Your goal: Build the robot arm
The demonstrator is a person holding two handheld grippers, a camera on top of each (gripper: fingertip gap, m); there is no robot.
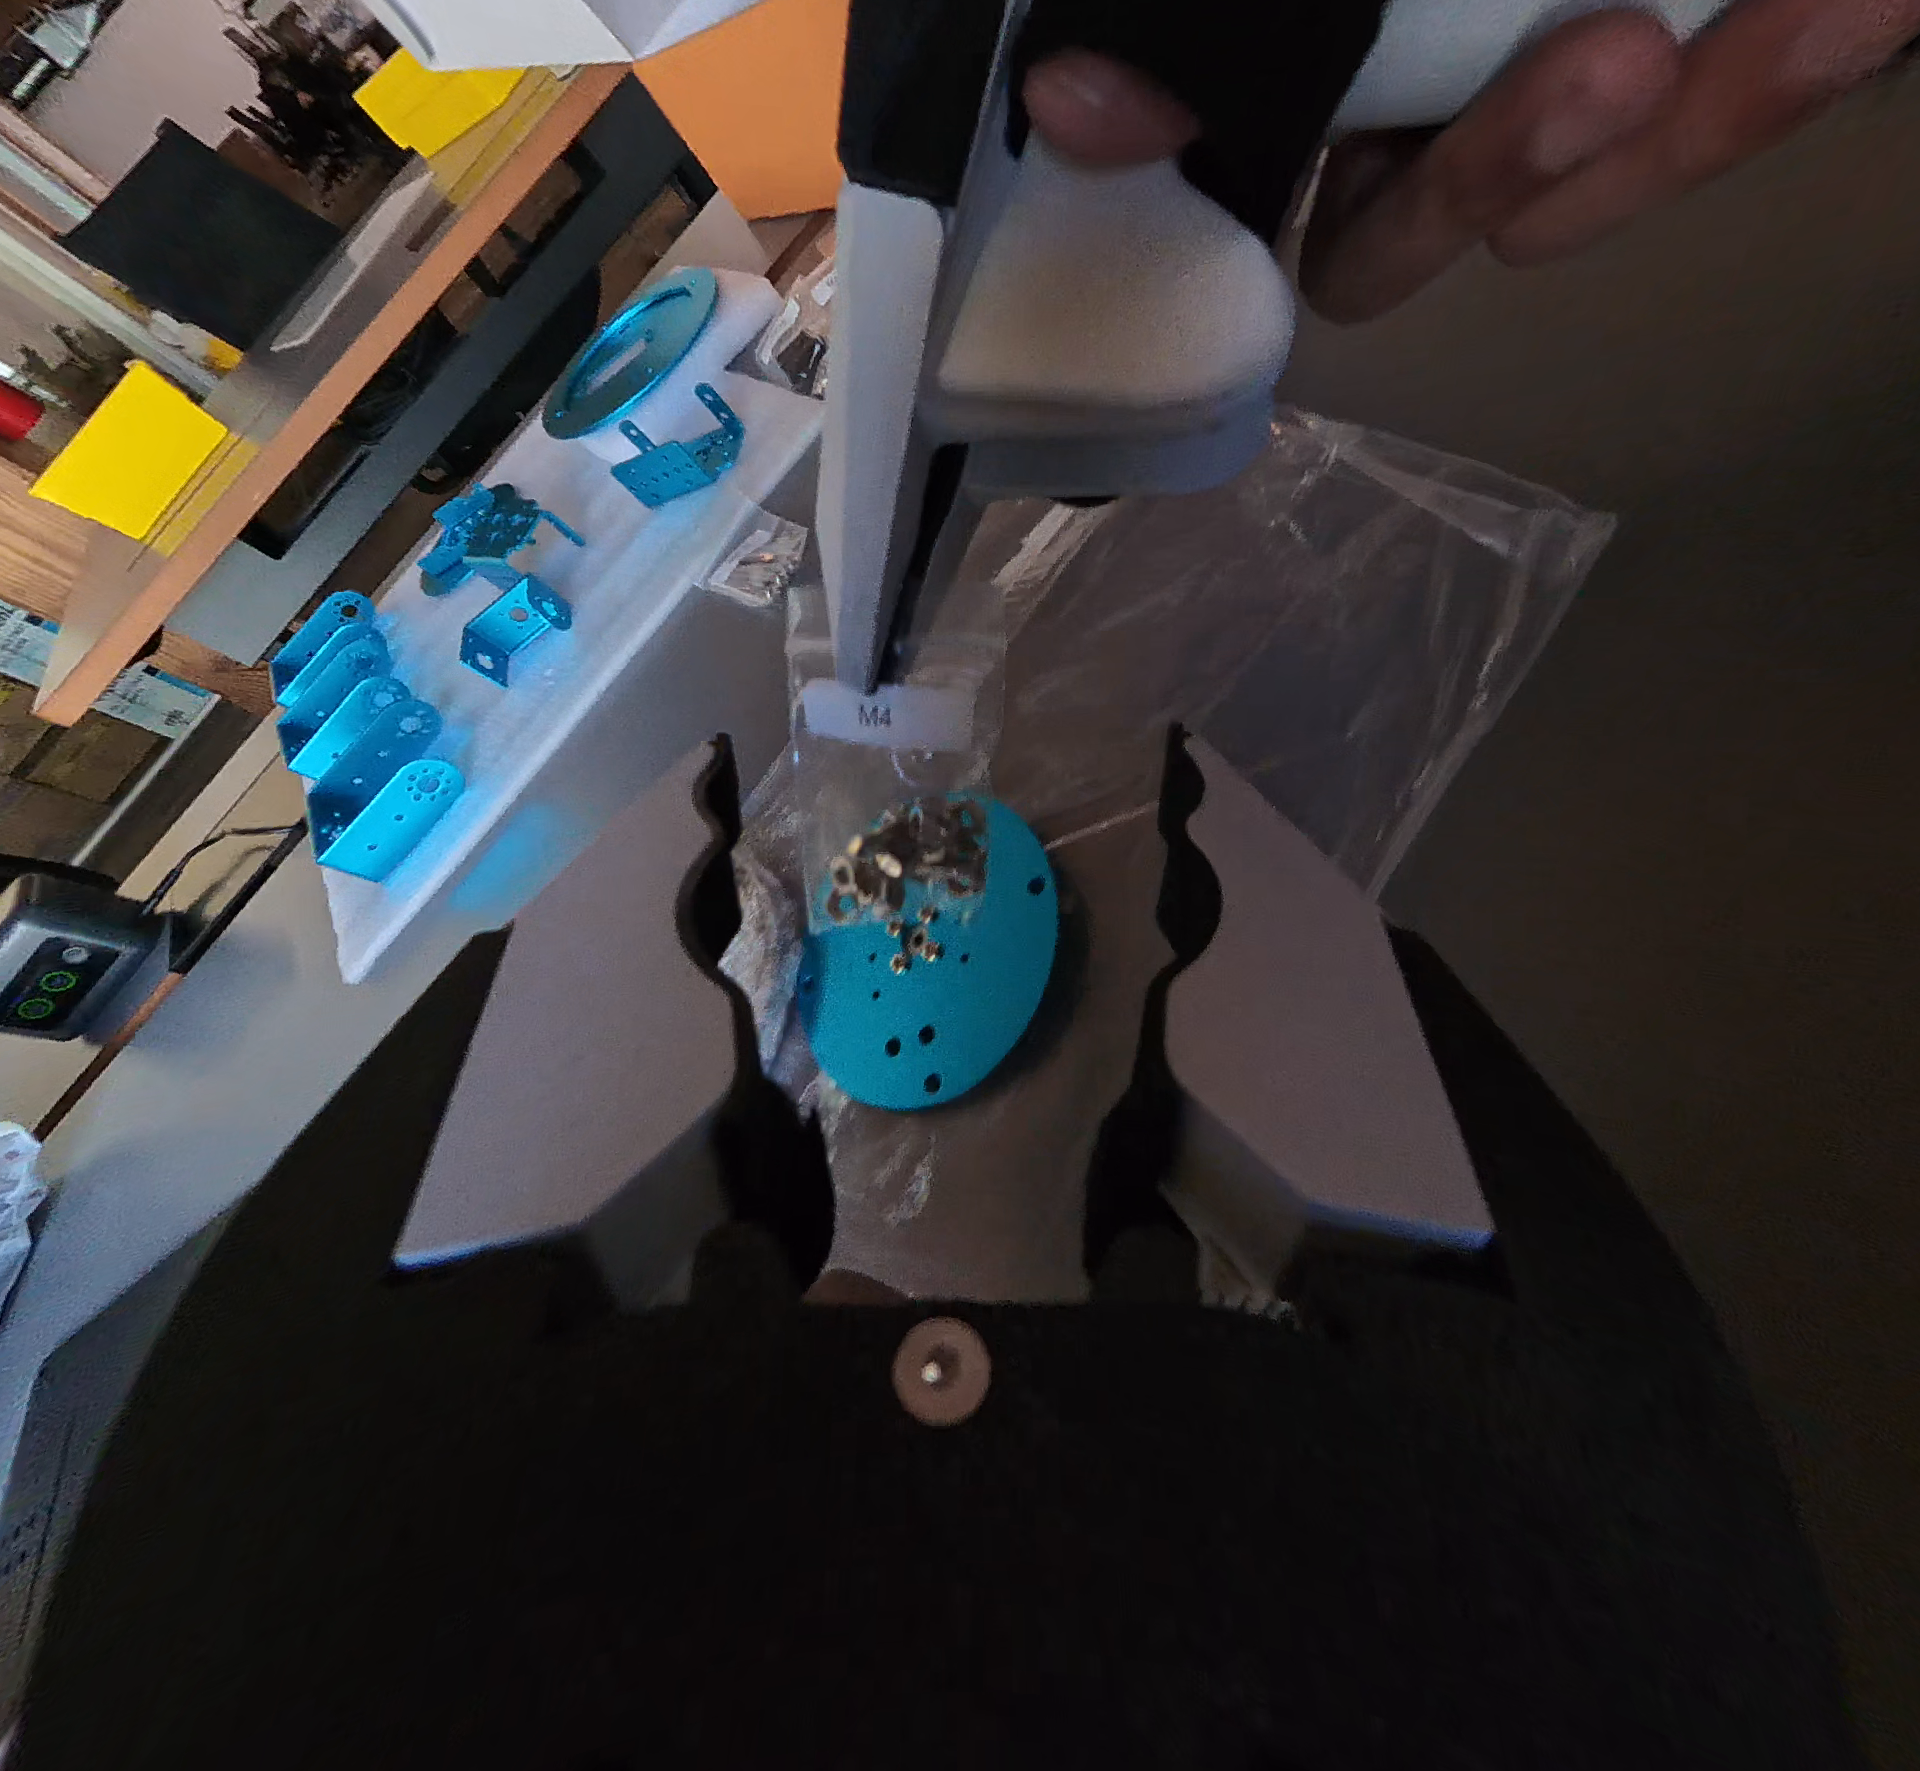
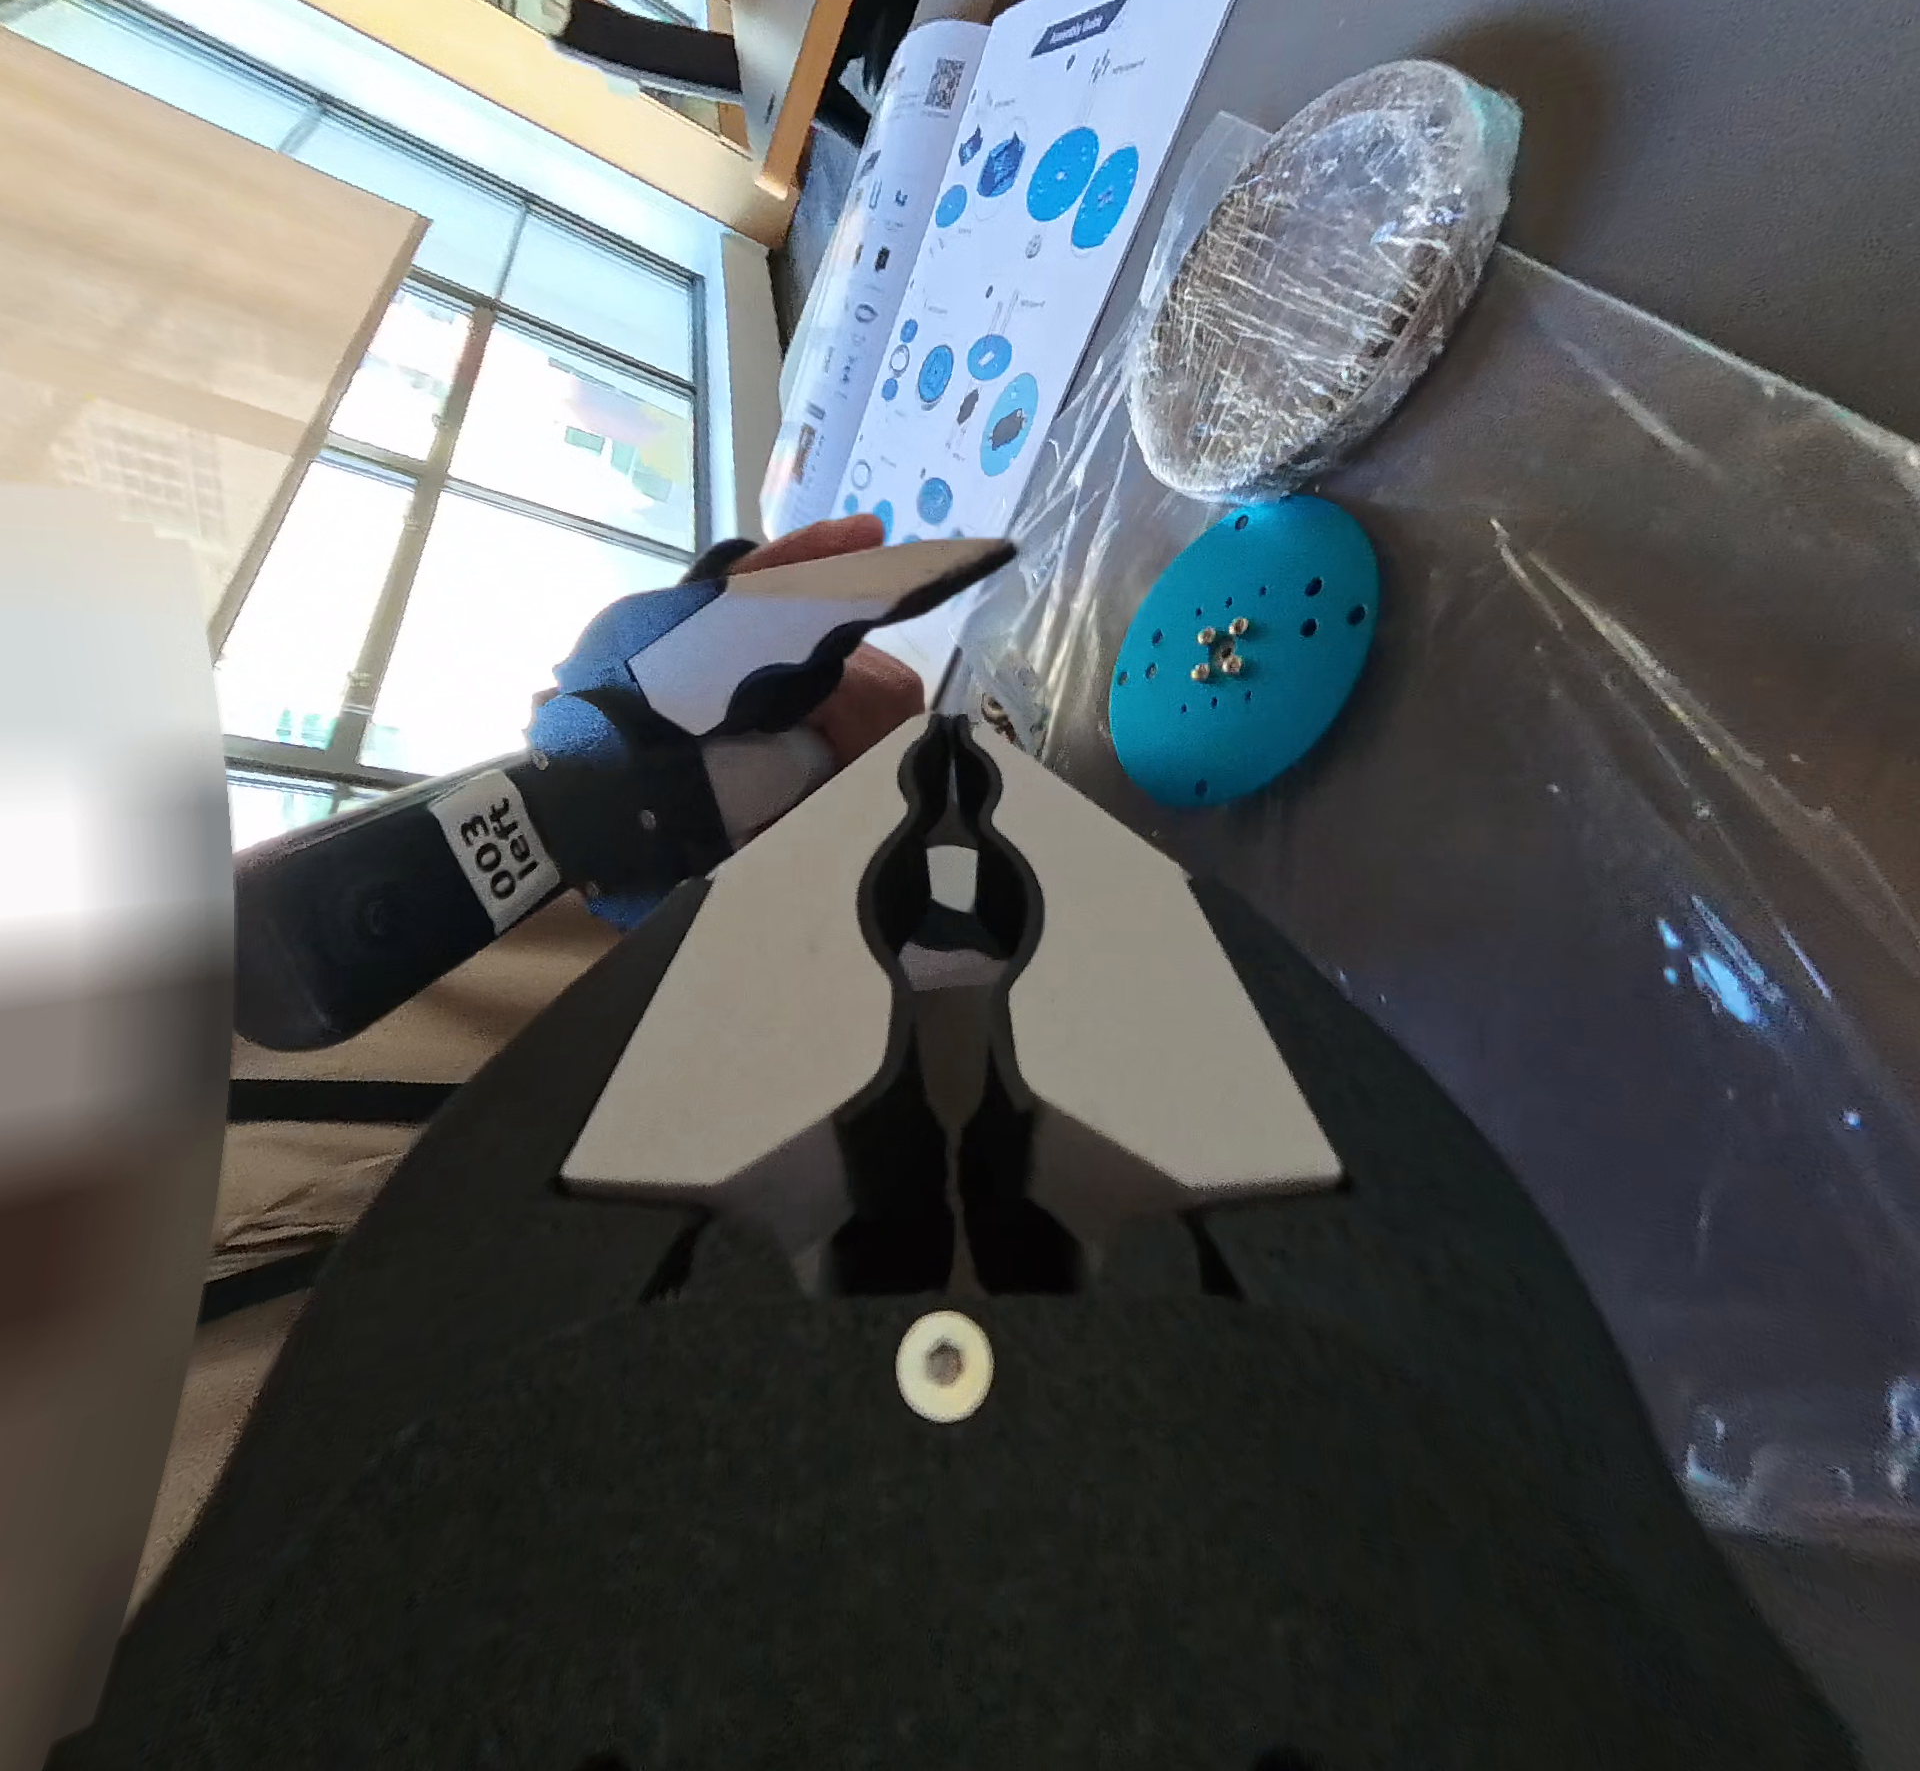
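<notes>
My right gripper point(image 2: 951, 734) is shut on the labelled top of a small clear bag point(image 1: 883, 719) of metal nuts point(image 1: 914, 854). In the left wrist view it point(image 1: 883, 667) comes down from above and holds the bag over a blue round plate point(image 1: 935, 1025). The plate lies flat on the grey table, with a few brass nuts point(image 2: 1221, 651) loose on it point(image 2: 1247, 682). My left gripper point(image 1: 948, 755) is open and empty, its fingers on either side of the hanging bag. One of its fingers point(image 2: 831, 609) shows in the right wrist view.
A white foam sheet point(image 1: 582, 682) at the left holds several blue brackets point(image 1: 364, 734) and a blue ring plate point(image 1: 634, 350). A large clear bag point(image 1: 1299, 630) lies behind the plate. A printed instruction sheet point(image 2: 1122, 38) and a plastic-wrapped round disc point(image 2: 1320, 277) lie beyond. Both grippers' tips are close together, under 4 cm apart.
</notes>
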